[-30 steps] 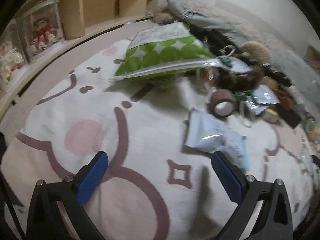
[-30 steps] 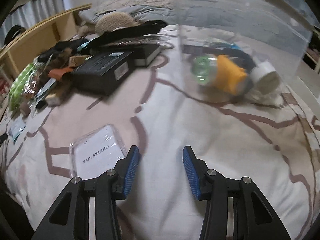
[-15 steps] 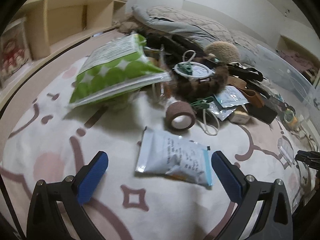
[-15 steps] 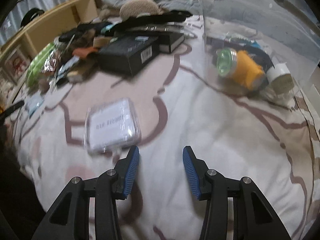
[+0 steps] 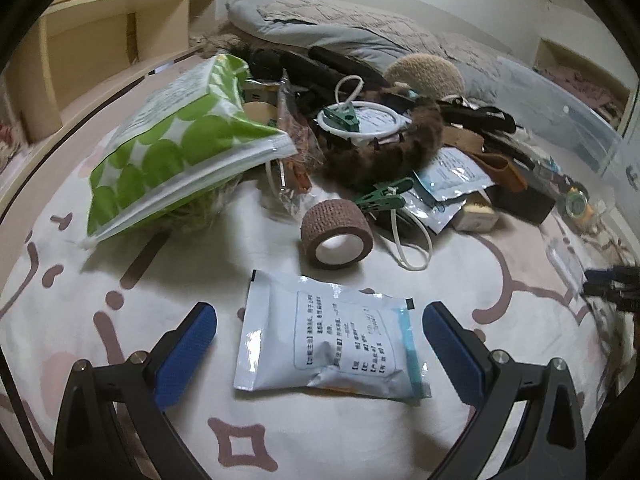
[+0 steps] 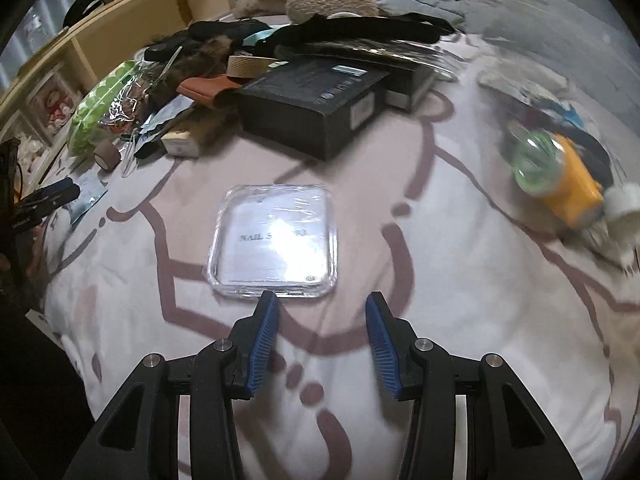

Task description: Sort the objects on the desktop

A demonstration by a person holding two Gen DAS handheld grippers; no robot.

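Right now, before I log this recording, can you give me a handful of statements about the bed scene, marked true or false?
1. The white printed pouch lies flat between the open fingers of the left hand-held gripper. True.
2. The brown bandage roll stands inside the clear storage bin. False: it lies on the blanket, just beyond the pouch.
3. The right hand-held gripper is clamped on the clear NAIL STUDIO case. False: its fingers are apart and empty, and the case lies flat just ahead of them.
4. The green polka-dot bag lies left of the bandage roll in the left wrist view. True.
5. The black box sits beyond the clear case. True.
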